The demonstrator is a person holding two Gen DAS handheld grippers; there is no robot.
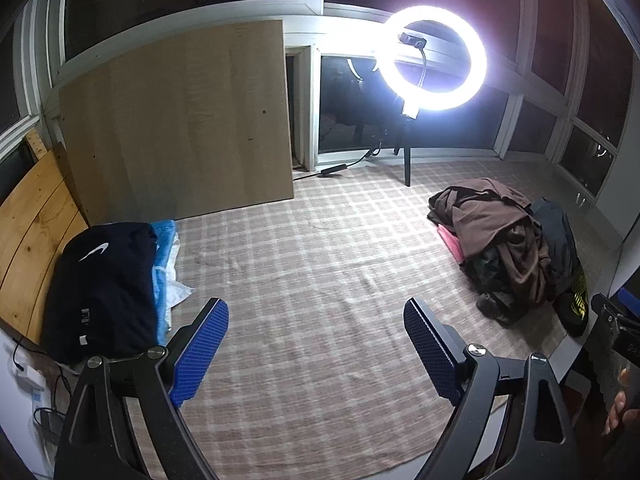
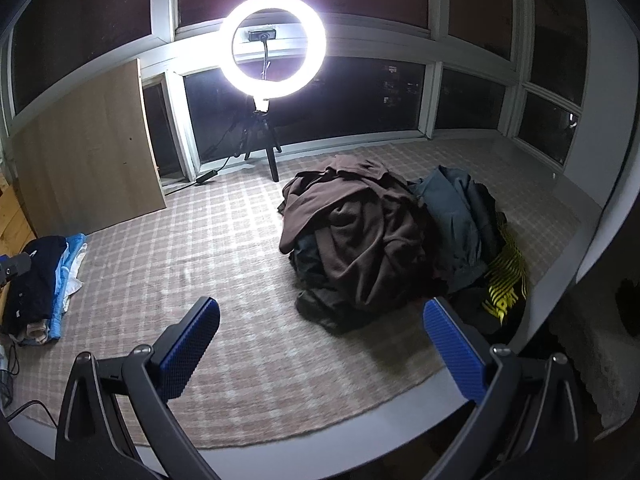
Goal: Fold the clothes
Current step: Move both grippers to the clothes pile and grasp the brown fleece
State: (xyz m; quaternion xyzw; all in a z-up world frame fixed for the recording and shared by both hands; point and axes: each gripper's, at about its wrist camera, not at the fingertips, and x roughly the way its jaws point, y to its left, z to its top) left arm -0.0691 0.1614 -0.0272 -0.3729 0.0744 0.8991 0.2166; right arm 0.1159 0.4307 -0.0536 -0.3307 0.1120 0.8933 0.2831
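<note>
While both the left gripper (image 1: 316, 344) and right gripper (image 2: 320, 344) gape wide, holding nothing, rumpled soft brown clothes (image 2: 360, 236) heap on the woven plaid mat (image 2: 180, 248), folded stack (image 1: 104, 288) at its left edge.

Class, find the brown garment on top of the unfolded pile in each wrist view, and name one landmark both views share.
Left wrist view: the brown garment lies at right of centre, on the checked mat, beyond the open left gripper.
Right wrist view: the brown garment is near the middle, just ahead of the open right gripper.
Shared landmark: the lit ring light by the windows.
</note>
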